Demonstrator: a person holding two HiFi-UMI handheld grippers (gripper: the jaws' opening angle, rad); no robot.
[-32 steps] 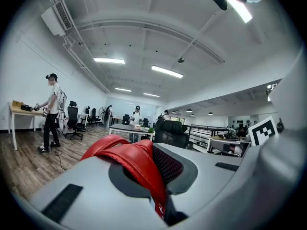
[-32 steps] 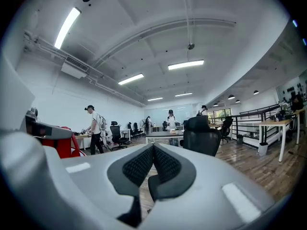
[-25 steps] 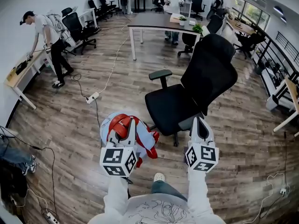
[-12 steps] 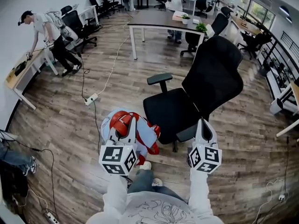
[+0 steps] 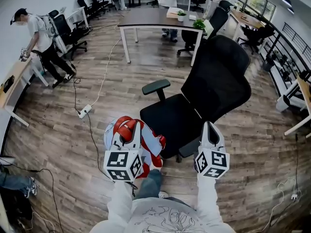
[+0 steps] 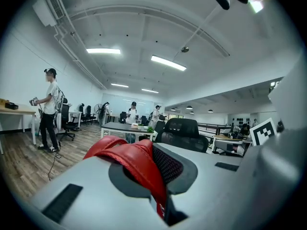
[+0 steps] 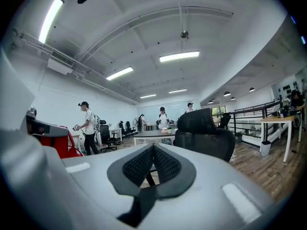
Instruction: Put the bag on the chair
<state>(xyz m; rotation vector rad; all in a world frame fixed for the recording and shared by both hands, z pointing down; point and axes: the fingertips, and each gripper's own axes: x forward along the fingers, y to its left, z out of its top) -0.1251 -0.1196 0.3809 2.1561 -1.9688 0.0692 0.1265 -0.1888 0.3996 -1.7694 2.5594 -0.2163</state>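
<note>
Left gripper (image 5: 137,126) is clamping shut on the red strap (image 6: 136,162) of the bag (image 5: 151,143). The bag is hanging under it at the lower centre of the head view, just left of the chair (image 5: 170,116) and not yet on the seat. Right gripper (image 5: 209,126) is hovering closed and empty by the seat's lower right corner.

The step in hand is looking like the carry across to the seat. To do it well, the person is probably needing to raise the bag until its bottom is clearing the seat's front edge. The swing then is going rightward in the frame, staying nearer the frame's bottom than the armrest (image 5: 156,87). Only the strap is sitting between the pads, so a smooth, unhurried swing is mattering; a jerk is risking a slip. The chair is likely standing on casters, so the bag is best being lowered onto the seat's middle, not shoved against it. The grip is best loosening only once the seat is bearing the weight.
</note>
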